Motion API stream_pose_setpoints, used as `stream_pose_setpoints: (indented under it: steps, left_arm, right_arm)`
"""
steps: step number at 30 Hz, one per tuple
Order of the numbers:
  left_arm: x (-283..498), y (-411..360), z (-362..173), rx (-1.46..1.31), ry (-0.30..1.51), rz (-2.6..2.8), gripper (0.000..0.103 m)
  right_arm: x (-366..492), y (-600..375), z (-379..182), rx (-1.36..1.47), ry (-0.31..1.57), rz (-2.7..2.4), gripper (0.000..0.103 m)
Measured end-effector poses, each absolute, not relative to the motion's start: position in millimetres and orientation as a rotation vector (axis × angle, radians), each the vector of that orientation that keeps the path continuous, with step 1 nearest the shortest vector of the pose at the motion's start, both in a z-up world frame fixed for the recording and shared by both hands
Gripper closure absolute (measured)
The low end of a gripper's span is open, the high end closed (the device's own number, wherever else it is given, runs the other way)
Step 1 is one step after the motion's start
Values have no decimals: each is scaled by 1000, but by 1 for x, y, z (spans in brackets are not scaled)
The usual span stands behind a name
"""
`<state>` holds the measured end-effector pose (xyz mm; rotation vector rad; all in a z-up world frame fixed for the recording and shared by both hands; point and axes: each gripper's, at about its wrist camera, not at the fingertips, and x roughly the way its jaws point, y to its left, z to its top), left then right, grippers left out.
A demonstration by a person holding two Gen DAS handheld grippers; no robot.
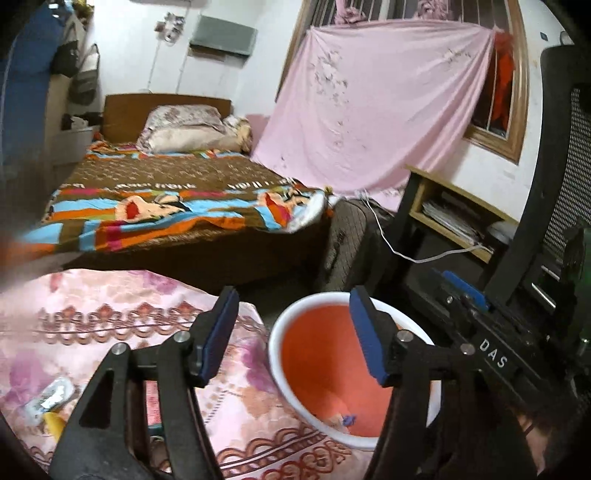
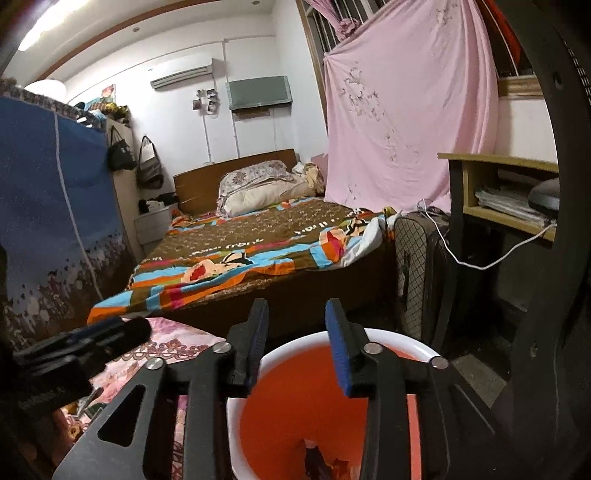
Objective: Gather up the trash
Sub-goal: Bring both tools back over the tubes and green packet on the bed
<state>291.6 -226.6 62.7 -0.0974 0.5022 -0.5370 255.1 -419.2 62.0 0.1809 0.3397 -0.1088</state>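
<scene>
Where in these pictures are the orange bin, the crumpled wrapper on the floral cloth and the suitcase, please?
orange bin [image 1: 314, 354]: left wrist view, on its orange inner wall.
crumpled wrapper [image 1: 51, 397]: left wrist view, on its silvery middle.
suitcase [image 2: 417, 266]: right wrist view, on its quilted front panel.

Light: warm, fairly dim; ceiling lamp [image 2: 44, 26] glared top left, above the bed [image 2: 236, 254].
Blur: soft smear left of the bed.
Edges: fisheye bending, dark vignette.
</scene>
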Motion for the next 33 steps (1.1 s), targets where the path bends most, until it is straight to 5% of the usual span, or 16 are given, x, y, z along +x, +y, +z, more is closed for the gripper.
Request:
stream_pose_setpoints:
  steps: [7,9,13,18,33]
  left_arm:
    - [275,-194,71,-106,402,-403,27]
    - [266,-179,72,-115,357,-331,11]
    - [252,-153,73,-131,293,-240,11]
    - [231,-124,70,-126,252,-161,11]
    - [175,-57,60,-138,151,-24,11]
  right_arm:
    - [248,-402,72,165,282,-98,51]
    - [244,-395,74,162,249,-102,22]
    - [234,-377,82,147,182,-56,17]
    - [222,-352,89,111,102,-19,0]
    - [179,-289,88,-25,-60,173,0]
